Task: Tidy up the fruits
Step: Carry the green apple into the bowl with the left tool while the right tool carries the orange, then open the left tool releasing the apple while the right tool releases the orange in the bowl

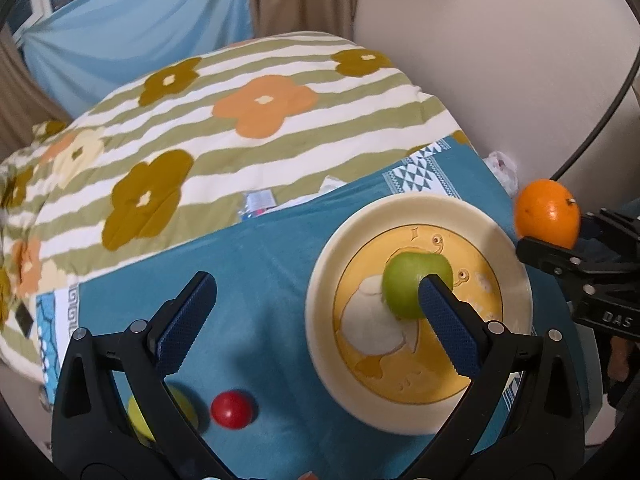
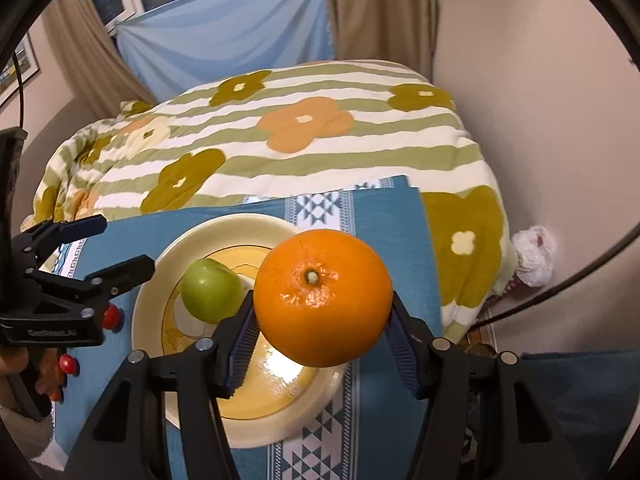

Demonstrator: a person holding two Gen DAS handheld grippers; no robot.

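Observation:
A cream plate (image 1: 320, 300) with a yellow centre lies on a blue cloth; it also shows in the right wrist view (image 2: 148, 292). A green apple (image 1: 404, 280) sits on the plate, also seen in the right wrist view (image 2: 210, 290). My left gripper (image 1: 316, 312) is open and empty above the cloth, left of the plate; its right finger overlaps the apple. My right gripper (image 2: 322, 324) is shut on an orange (image 2: 323, 297) and holds it above the plate's right side; the orange shows at the right of the left wrist view (image 1: 547, 213).
A red fruit (image 1: 232, 409) and a yellow-green fruit (image 1: 138, 416) lie on the blue cloth (image 1: 260, 272) near the front left. A flowered striped quilt (image 1: 224, 120) lies behind. A wall and a white plastic bag (image 2: 534, 254) are on the right.

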